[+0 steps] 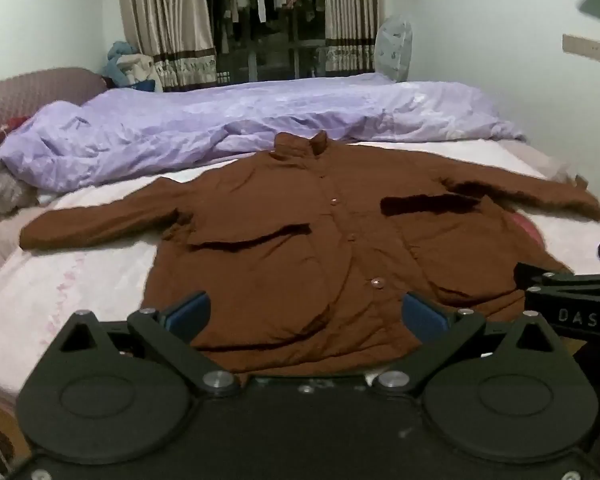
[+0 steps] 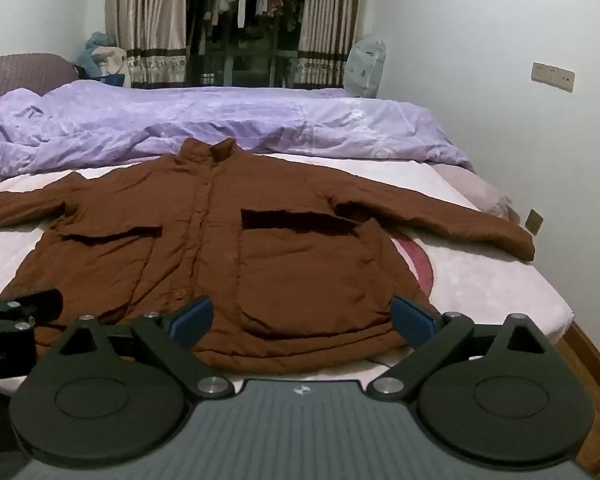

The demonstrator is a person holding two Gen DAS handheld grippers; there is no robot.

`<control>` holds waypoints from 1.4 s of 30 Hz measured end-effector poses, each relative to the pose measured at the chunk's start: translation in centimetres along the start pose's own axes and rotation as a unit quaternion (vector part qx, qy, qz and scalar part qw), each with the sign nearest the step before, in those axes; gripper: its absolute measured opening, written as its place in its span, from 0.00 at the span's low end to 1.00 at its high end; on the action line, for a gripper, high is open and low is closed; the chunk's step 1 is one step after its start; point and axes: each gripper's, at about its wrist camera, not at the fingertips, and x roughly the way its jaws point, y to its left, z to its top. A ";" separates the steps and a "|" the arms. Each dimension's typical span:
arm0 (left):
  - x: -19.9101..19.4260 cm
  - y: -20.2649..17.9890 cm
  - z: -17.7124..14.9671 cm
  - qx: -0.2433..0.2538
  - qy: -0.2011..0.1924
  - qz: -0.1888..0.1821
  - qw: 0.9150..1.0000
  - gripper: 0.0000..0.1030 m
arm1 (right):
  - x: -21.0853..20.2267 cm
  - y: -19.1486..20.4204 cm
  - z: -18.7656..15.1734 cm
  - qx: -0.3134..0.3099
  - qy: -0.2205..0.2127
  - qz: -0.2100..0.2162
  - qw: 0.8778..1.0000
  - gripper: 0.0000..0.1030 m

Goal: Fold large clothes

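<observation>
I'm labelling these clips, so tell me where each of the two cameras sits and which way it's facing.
Left wrist: on the left gripper, at the bed's near edge, facing the window over the jacket; its open fingers show, and the right gripper's side.
Right wrist: on the right gripper, beside it, same heading; open fingers show, left gripper's edge at left.
Shared: jacket, quilt, curtains, window.

A home bedroom: a bed (image 2: pixel 500 304) with a purple quilt (image 2: pixel 220 120), curtains (image 2: pixel 140 20) behind.
</observation>
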 end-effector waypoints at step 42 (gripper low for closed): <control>-0.1 -0.3 -0.6 0.005 0.004 0.017 1.000 1.00 | -0.3 1.0 -0.6 -0.013 -0.006 0.010 1.000 1.00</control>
